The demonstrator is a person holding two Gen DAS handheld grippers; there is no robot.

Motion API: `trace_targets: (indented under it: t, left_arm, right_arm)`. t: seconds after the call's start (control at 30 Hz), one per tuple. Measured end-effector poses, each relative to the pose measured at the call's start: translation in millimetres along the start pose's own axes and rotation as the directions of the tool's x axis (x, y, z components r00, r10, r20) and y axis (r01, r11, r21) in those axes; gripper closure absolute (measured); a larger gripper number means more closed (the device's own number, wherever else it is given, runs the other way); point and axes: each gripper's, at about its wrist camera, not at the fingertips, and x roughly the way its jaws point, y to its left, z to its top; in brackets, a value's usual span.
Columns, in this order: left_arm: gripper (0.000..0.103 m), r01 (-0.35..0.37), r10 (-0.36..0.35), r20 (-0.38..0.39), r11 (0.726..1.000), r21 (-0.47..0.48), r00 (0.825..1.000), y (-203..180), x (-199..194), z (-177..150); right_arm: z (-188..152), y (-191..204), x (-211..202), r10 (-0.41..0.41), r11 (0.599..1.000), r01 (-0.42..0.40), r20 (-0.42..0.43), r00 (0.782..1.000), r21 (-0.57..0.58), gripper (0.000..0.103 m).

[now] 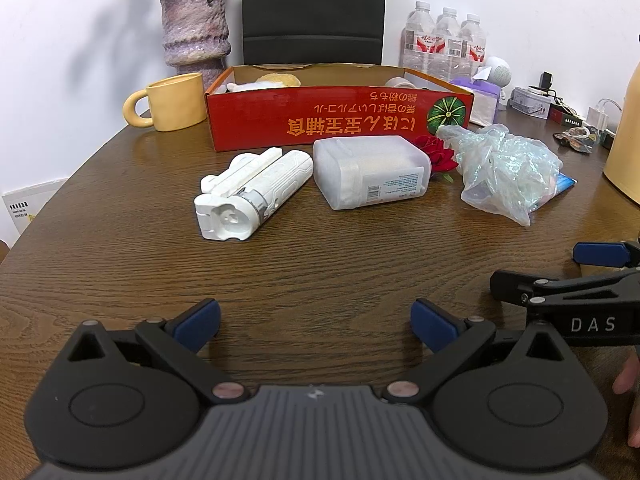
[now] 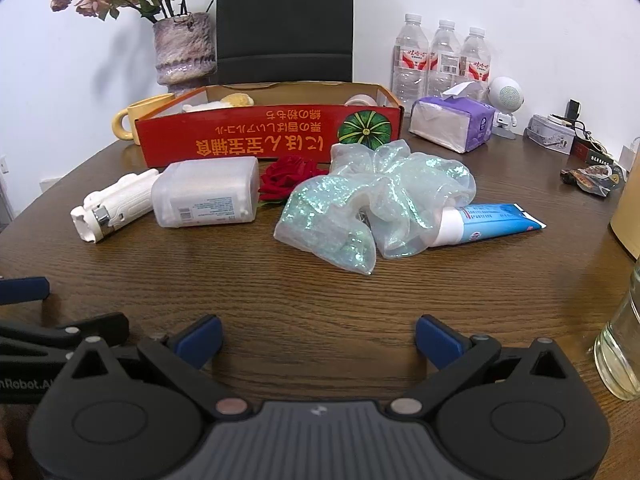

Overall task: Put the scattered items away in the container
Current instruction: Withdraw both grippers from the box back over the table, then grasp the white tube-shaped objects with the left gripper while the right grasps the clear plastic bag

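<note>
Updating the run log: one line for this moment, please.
left gripper open, empty | right gripper open, empty | scrunchie, tube outside red box

A red cardboard box [image 1: 320, 118] sits on a wooden table [image 1: 120, 272]. Before it lie a white gadget [image 1: 252, 194], a translucent plastic container [image 1: 370, 172] and a shimmery crumpled bag [image 1: 504, 168]. The left gripper [image 1: 315, 326] hovers with jaws wide apart.

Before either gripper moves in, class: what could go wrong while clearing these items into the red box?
1. The iridescent scrunchie lies over the toothpaste tube; lifting one may drag the other.
2. The red rose is wedged between the translucent container and the red box, so the fingers could crush it.
3. A glass stands beside the right gripper; a swing might topple it.
</note>
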Motion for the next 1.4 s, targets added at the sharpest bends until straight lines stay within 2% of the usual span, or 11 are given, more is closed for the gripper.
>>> trace_targets:
  t: [0.27, 0.3, 0.43, 0.5, 0.67, 0.8, 0.97, 1.03, 1.13, 1.2, 1.4]
  left_arm:
    - [0.0, -0.005, 0.005, 0.014, 1.0, 0.007, 1.0, -2, 0, 4]
    - [0.0, 0.004, -0.004, 0.021, 1.0, 0.01, 1.0, -4, 0, 8]
    - [0.0, 0.057, -0.06, 0.074, 0.997, 0.042, 0.995, -8, 4, 31]
    - [0.0, 0.018, -0.023, 0.086, 0.998, 0.063, 0.996, -10, 11, 43]
    - [0.0, -0.119, 0.091, 0.163, 0.978, 0.169, 0.982, 0, 21, 61]
    - [0.0, -0.046, 0.032, 0.082, 0.984, 0.172, 0.996, 25, 47, 67]
    - [0.0, 0.047, -0.05, 0.016, 0.989, 0.143, 0.999, 43, 67, 70]
    - [0.007, 0.072, -0.072, -0.006, 0.987, 0.146, 0.997, 44, 72, 69]
    - [0.041, 0.035, -0.036, 0.004, 0.989, 0.141, 0.999, 44, 73, 66]
    - [0.042, 0.042, -0.043, 0.005, 0.991, 0.126, 0.999, 46, 71, 64]
    - [0.043, 0.021, -0.023, 0.037, 0.999, 0.043, 0.999, 49, 49, 63]
  right_arm:
    - [1, -4, -2, 0.007, 1.0, -0.007, -0.01, 1.0, -0.002, 0.0]
    - [4, -7, -4, 0.017, 1.0, -0.017, -0.02, 1.0, 0.003, 0.006]
    - [26, -22, -23, 0.033, 0.998, -0.037, 0.1, 0.994, 0.042, 0.01]
    - [43, -25, -23, -0.008, 1.0, 0.009, 0.147, 0.989, -0.004, 0.01]
    - [76, -37, 12, -0.075, 0.995, 0.083, 0.129, 0.989, -0.059, 0.01]
    - [85, -40, 43, -0.016, 0.998, 0.019, 0.05, 0.999, -0.063, 0.01]
    - [85, -38, 63, -0.014, 0.998, 0.016, 0.024, 1.0, -0.064, 0.013]
    - [84, -39, 66, -0.006, 0.998, 0.007, 0.015, 1.0, -0.06, 0.027]
    - [86, -41, 57, 0.016, 0.999, -0.015, 0.037, 0.999, -0.041, 0.069]
    - [87, -43, 52, 0.031, 0.999, -0.03, 0.051, 0.998, -0.029, 0.085]
    - [95, -46, 28, 0.071, 0.997, -0.071, 0.119, 0.99, -0.003, 0.091]
